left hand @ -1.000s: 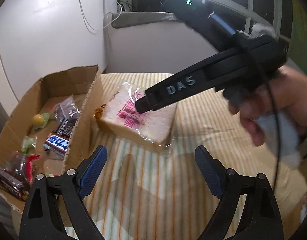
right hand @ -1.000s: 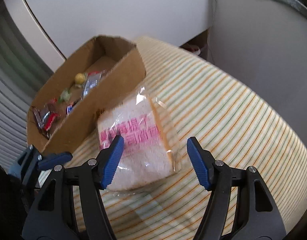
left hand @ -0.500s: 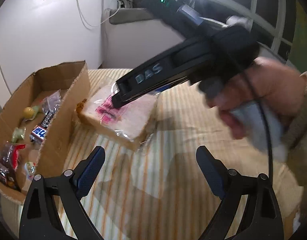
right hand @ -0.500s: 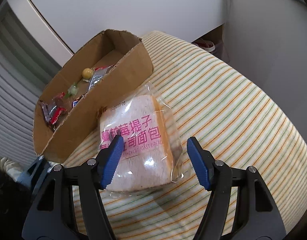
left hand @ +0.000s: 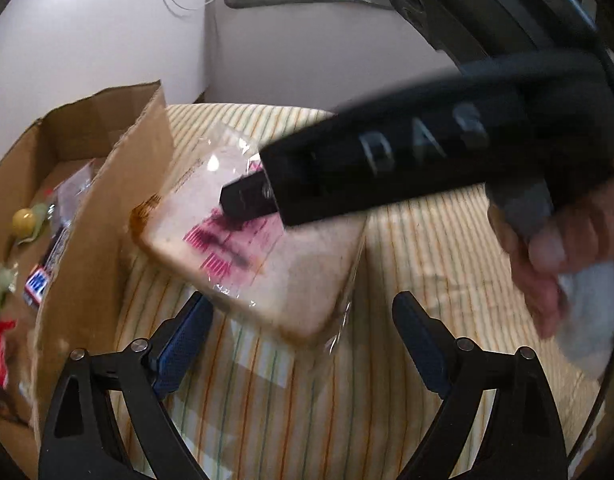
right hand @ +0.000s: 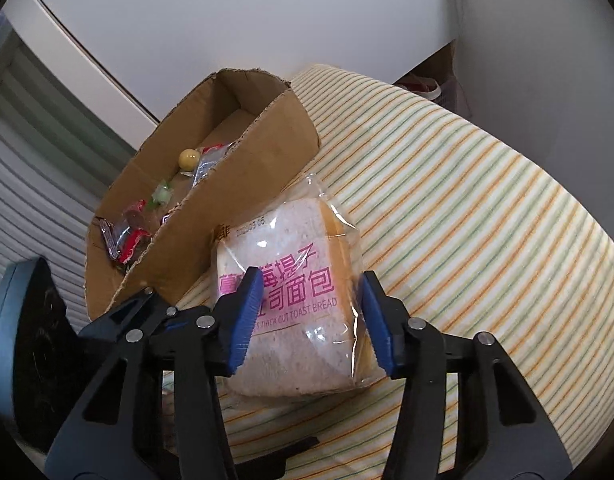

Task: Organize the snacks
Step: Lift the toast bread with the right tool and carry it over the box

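The step in hand is judged to be the pick-up of the bagged toast bread (right hand: pixel 291 312), which lies flat on the striped counter (right hand: pixel 467 216), just beside the outer wall of the cardboard box (right hand: pixel 243 208). The right gripper (right hand: pixel 309 320) is closing with the near end of the bag between its blue pads (right hand: pixel 245 312); whether the pads already press on the bag cannot be told, so no firm hold is claimed. The left gripper (left hand: pixel 303 344) hangs wide open above the counter, near the bag's corner, with nothing between its jaws.

For a good grasp, the bread would best be taken across its full thickness rather than by the loose film alone — soft slices crush easily, so only light pressure is advised. The bag would then need to be lifted clear of the box wall before being set inside, among the small wrapped sweets (right hand: pixel 135 232) already lying there.

On the bag, pink Chinese characters are printed, with "THICK CUT TOAST BREAD" beneath and a partly legible date stamp near the top. On the right gripper's body — seen from the left wrist view — "DAS" can be read.
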{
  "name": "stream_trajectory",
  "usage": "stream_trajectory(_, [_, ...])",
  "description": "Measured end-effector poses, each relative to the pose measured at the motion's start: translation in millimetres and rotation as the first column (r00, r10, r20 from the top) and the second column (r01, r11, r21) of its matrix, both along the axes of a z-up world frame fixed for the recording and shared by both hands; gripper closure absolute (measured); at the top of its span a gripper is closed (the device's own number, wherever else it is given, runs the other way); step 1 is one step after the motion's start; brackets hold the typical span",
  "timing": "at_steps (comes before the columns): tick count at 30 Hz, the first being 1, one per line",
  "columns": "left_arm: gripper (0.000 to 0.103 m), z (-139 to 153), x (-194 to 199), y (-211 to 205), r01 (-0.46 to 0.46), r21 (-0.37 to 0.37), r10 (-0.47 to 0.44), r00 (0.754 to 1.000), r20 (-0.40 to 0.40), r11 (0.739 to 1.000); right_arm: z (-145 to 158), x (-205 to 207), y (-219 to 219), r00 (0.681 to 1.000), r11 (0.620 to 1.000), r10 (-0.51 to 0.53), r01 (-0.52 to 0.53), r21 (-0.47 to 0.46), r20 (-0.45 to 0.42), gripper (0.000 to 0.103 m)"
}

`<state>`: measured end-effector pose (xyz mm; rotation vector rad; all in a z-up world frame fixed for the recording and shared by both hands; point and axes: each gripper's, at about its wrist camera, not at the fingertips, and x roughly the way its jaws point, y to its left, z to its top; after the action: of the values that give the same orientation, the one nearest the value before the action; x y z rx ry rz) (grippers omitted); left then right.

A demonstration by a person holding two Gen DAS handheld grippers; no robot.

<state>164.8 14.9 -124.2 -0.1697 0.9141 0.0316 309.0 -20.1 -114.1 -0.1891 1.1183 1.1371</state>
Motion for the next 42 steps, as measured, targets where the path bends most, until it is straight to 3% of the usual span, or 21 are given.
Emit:
stream_trajectory(2, [0.012, 1.3, 1.3, 5.2, 0.002, -0.028, -0.002, 1.0, 0.009, 1.0, 0.8, -4.9, -1.5, 1.0, 1.0, -0.007, 0.007, -0.001, 0.009, 0.052])
stream_trajectory(7, [0.014, 0.7, -2.8, 6.7, 0.02, -0.001, -0.02, 0.999, 0.024, 1.0, 1.1, -19.4, -13.8, 0.998, 0.999, -0.05, 0.05, 0.005, 0.025, 0.052])
stream_trajectory(10, [0.02, 2.8, -10.0, 9.3, 0.032, -0.003, -0.031, 0.998, 0.046, 0.999, 2.3, -26.7, -28.0, 0.995, 0.995, -0.094, 0.093, 0.03, 0.028, 0.052])
stream_trajectory(20, [0.02, 18.9, -39.3, -15.8, 0.17, 0.071, -0.177, 0.977, 0.115, 0.983, 16.6, -71.7, -85.9, 0.955, 0.946, -0.296, 0.288, 0.152, 0.034, 0.052])
stream_trajectory(26, [0.02, 34.1, -63.2, -38.3, 0.238, 0.104, -0.252, 0.953, 0.166, 0.966, 43.7, -99.8, -115.5, 0.928, 0.92, -0.362, 0.341, 0.192, 0.085, 0.053])
stream_trajectory(35, [0.02, 87.9, -92.0, -63.8, 0.278, 0.134, -0.305, 0.914, 0.268, 0.951, 98.2, -141.3, -128.7, 0.888, 0.903, -0.409, 0.36, 0.233, 0.212, 0.053])
stream_trajectory(42, [0.02, 118.1, -114.0, -50.6, 0.263, 0.149, -0.299, 0.89, 0.344, 0.953, 138.9, -175.6, -120.8, 0.872, 0.91, -0.395, 0.327, 0.257, 0.289, 0.053])
